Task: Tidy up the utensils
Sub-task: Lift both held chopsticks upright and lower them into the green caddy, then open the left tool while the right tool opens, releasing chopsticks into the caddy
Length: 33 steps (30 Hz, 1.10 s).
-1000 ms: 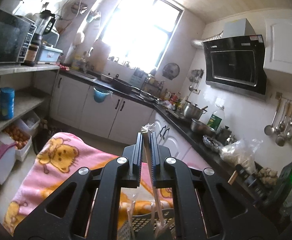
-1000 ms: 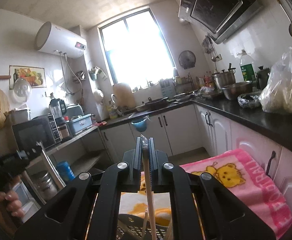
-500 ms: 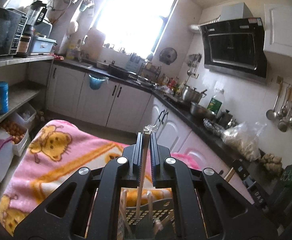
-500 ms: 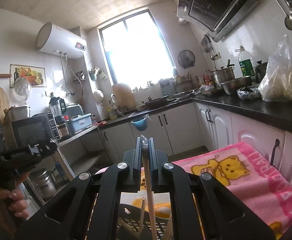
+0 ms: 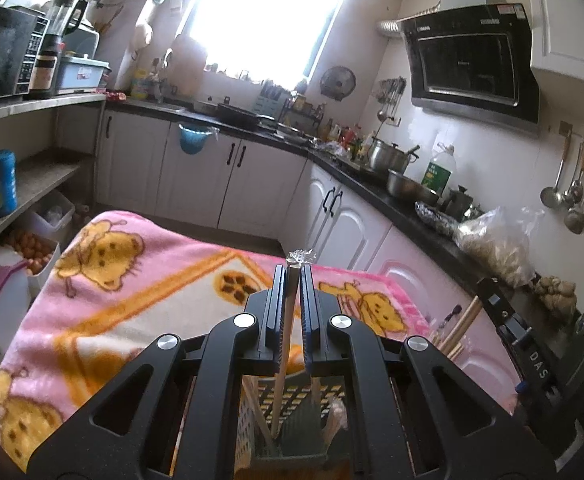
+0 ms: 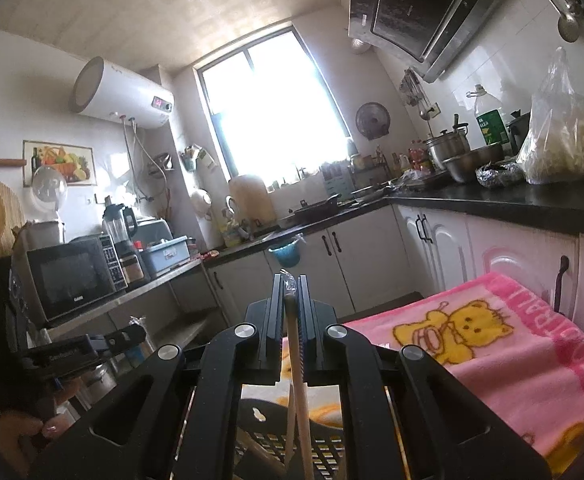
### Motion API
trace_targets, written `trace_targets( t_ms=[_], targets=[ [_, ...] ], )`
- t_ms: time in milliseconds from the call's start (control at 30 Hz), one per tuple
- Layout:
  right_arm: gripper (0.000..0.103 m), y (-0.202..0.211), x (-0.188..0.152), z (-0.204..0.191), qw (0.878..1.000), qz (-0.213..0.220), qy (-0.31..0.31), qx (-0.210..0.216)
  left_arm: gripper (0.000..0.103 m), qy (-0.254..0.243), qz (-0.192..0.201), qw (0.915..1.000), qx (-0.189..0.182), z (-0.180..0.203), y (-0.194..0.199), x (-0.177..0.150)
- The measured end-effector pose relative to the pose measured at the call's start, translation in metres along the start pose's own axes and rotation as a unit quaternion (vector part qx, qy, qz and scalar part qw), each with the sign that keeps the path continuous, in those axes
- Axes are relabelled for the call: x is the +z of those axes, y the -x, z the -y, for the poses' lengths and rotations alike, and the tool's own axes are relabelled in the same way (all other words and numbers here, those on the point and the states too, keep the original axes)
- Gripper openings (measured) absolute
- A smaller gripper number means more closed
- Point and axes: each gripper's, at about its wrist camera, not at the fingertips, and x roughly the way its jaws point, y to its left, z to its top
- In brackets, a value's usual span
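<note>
Left wrist view: the left gripper [image 5: 293, 276] is clenched on a wrapped chopstick [image 5: 288, 320], whose crinkled wrapper tip shows just past the fingertips at 12 o'clock. The stick hangs down between the jaws into a slotted utensil basket [image 5: 323, 394] at 6 o'clock, which stands on a pink bear-print blanket [image 5: 132, 280]. More sticks lean in the basket at 3 o'clock of the gripper. The upright hold appears meant to feed the lower end into a basket compartment; which one cannot be told.

Right wrist view: the right gripper [image 6: 290, 280] is likewise clamped on a pale chopstick [image 6: 299, 380], running down towards the basket [image 6: 323, 446] at 6 o'clock. At 9 o'clock the other gripper and the hand [image 6: 24, 432] carrying it are visible. Judged stage: both sticks being set into the basket, neither yet let go.
</note>
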Motion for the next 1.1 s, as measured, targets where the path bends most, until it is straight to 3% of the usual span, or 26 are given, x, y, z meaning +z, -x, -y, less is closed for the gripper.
trace_targets(
  t_ms=[467, 600, 733, 1100],
  targets=[
    [0.01, 0.013, -0.024, 0.003, 0.998, -0.059, -0.002, -0.006, 0.002, -0.012, -0.04, 0.9991, 0.002, 0.0, -0.012, -0.028],
    [0.028, 0.022, -0.024, 0.007, 0.997, -0.071, -0.004, -0.013, 0.002, -0.013, -0.05, 0.9987, 0.004, -0.001, -0.013, -0.034],
    [0.036, 0.031, -0.025, 0.01, 0.996, -0.079, -0.002, -0.028, 0.002, -0.012, -0.054, 0.9985, 0.007, -0.001, -0.009, -0.038],
    [0.051, 0.058, -0.023, 0.007, 0.995, -0.083, 0.004, -0.045, 0.033, -0.008, -0.062, 0.998, 0.013, 0.0, 0.01, -0.044]
  ],
)
